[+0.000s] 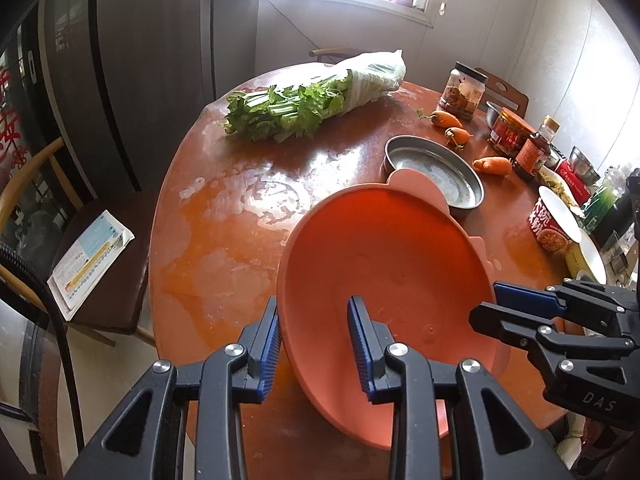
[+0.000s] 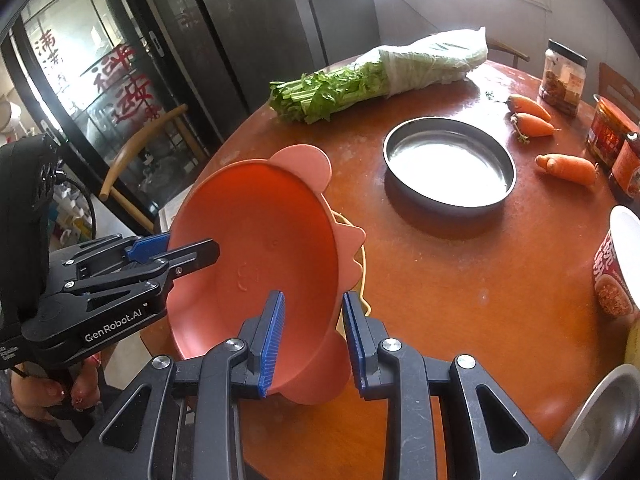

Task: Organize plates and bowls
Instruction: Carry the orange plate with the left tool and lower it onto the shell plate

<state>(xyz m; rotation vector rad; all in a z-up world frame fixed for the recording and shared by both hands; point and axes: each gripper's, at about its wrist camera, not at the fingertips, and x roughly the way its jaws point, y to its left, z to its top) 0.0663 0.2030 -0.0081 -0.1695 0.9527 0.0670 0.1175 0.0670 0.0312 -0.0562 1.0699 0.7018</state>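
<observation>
Worktop (image 2: 460, 280) of worn reddish-brown wood carries everything, round and glossy. Red Chinese characters mark the glass door (image 2: 100, 80) behind it. Bagged leafy greens (image 2: 360, 80) lie at the far side. An orange plate (image 2: 256, 256) with lobed ears hangs tilted above the near edge, held from both sides: the left gripper (image 1: 316, 340) has its fingers clamped over one rim, the right gripper (image 2: 314, 340) pinches the opposite rim. "GenRobot.AI" and "DAS" are printed on the gripper bodies. A steel pan (image 2: 448, 168) sits beyond the plate, near three carrots (image 2: 568, 168), a red printed cup (image 1: 554, 224) and labelled jars (image 1: 508, 132).
</observation>
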